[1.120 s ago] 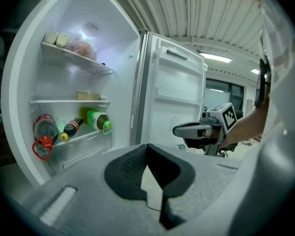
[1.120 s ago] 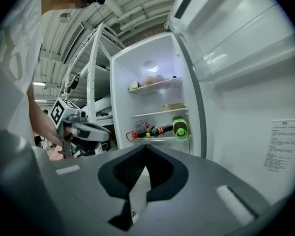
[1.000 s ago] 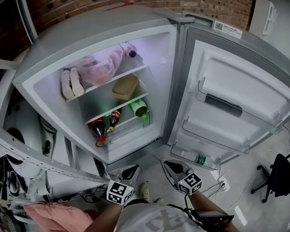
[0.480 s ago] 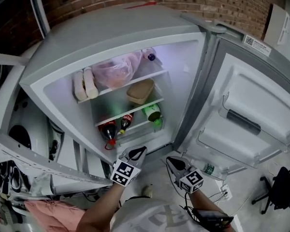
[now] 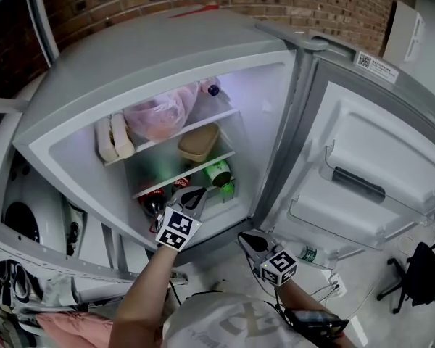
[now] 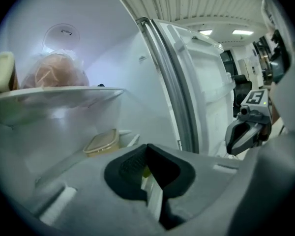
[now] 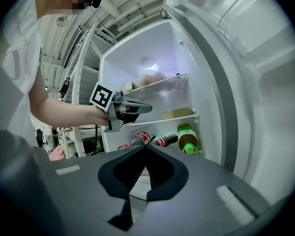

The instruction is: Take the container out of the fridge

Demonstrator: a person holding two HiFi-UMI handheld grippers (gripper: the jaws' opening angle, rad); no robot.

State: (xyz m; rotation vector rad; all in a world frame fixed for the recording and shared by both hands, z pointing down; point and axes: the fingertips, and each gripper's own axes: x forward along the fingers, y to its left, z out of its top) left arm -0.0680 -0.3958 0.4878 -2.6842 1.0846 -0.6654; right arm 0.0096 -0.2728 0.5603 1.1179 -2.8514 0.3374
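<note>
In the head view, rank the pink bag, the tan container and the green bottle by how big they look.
1. pink bag, clearly largest.
2. container.
3. green bottle, smallest, though it lies end-on to the camera, so its full length does not show.

No legible print; QR sticker (image 5: 372, 64) atop fridge door (image 5: 380, 140).

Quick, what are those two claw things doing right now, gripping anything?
Left gripper: fingers closed, holding nothing.
Right gripper: fingers closed, holding nothing.
</note>
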